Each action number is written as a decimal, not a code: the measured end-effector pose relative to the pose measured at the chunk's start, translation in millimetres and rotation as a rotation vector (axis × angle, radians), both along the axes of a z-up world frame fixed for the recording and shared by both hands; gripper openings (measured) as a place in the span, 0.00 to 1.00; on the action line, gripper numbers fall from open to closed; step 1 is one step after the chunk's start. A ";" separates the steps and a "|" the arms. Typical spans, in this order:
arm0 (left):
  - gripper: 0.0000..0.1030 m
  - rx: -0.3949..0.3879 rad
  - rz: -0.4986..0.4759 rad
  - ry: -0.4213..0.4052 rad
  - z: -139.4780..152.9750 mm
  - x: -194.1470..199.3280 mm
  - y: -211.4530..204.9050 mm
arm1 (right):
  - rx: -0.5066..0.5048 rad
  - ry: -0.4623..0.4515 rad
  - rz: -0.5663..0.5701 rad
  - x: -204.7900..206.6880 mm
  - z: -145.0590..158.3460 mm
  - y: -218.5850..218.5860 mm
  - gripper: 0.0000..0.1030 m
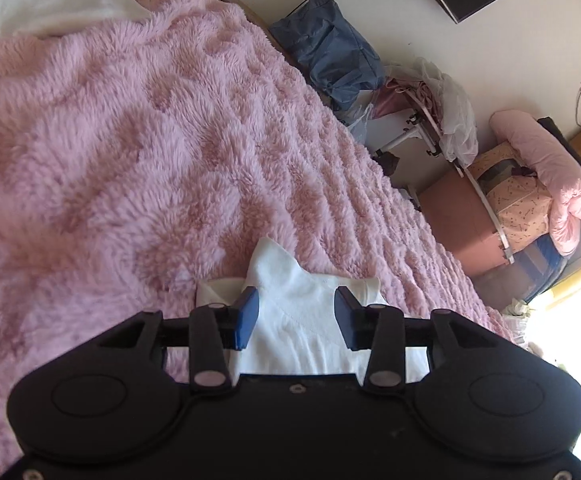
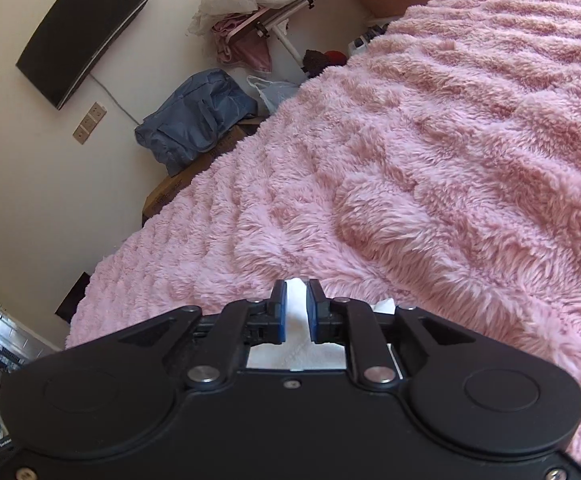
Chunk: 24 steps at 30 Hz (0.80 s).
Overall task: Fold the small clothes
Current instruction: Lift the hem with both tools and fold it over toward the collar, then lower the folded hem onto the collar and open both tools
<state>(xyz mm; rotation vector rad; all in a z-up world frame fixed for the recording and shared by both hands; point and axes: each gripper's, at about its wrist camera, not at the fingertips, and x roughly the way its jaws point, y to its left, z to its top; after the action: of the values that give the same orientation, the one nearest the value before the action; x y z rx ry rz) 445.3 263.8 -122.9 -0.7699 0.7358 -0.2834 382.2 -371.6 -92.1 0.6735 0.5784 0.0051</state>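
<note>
my right gripper (image 2: 295, 310) has its fingers (image 2: 279, 312) nearly pressed together, pinching a fold of the white garment (image 2: 296, 350), while my left gripper (image 1: 296, 316) hangs with fingers (image 1: 246, 318) spread wide over the same white garment (image 1: 302, 320), gripping nothing. the garment lies on the pink fluffy blanket (image 1: 130, 140) on the bed, bunched and part-folded at best, so i judge most folding is left. both gripper bodies hide most of the cloth, so i can't tell its type or outline.

No legible text found. Print on the cardboard box (image 2: 178, 188), at 10 o'clock, is too blurred to read.
</note>
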 end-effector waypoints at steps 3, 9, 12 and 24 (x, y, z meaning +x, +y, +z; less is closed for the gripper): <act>0.43 -0.019 -0.041 -0.043 -2.7 -56.2 5.4 | -0.040 -0.005 0.060 -40.7 5.3 -5.4 0.13; 0.47 0.070 -0.123 -0.067 -25.2 -153.1 -1.2 | -0.228 0.067 0.217 -129.3 -9.2 -1.8 0.24; 0.47 0.122 -0.158 -0.044 -32.0 -168.8 -12.4 | -0.345 0.116 0.295 -151.2 -18.4 12.6 0.24; 0.48 0.241 -0.140 0.000 -42.5 -152.8 -31.0 | -0.355 0.139 0.279 -153.0 -26.0 22.4 0.39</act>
<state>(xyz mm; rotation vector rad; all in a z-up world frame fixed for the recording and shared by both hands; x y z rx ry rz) 292.6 232.7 -165.4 -0.4907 0.8086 -0.3148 229.2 -349.2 -118.1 0.2455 0.7809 0.1140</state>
